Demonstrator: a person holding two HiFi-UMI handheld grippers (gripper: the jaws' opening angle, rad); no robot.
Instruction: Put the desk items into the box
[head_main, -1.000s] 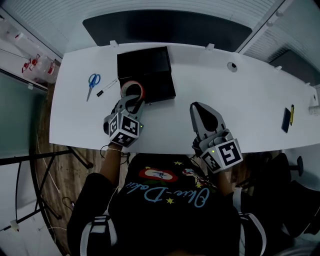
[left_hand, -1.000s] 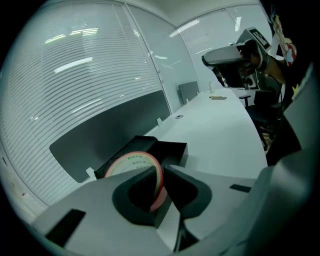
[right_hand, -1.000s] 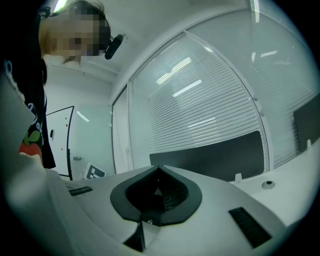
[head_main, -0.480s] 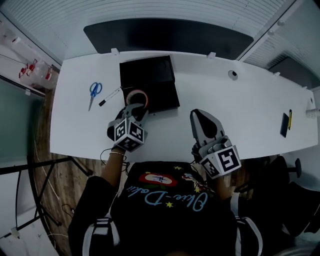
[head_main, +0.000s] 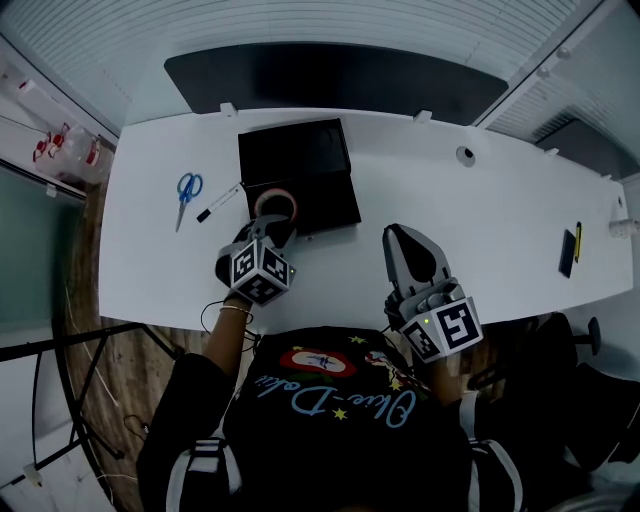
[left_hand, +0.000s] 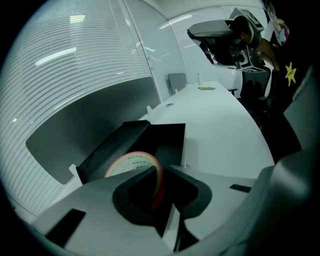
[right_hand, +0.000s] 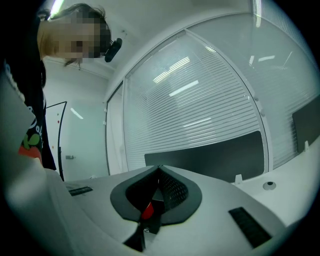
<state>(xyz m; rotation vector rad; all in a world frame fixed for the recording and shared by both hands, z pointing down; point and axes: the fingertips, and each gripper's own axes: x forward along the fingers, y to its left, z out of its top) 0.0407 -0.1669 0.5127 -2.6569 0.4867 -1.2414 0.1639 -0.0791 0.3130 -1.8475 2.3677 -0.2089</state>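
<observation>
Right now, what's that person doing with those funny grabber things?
A person is tidying a white desk with a pair of tongs in each hand. The left tongs grip a roll of tape and hold it over the open black box. The right tongs are shut on nothing and wait near the desk's front edge. Blue scissors and a pen lie on the desk left of the box, not yet packed.

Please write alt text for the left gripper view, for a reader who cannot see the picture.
The left tool grips a round roll of tape with a red edge between its jaws. Directly behind the roll an open black box sits on the long white desk.
</observation>
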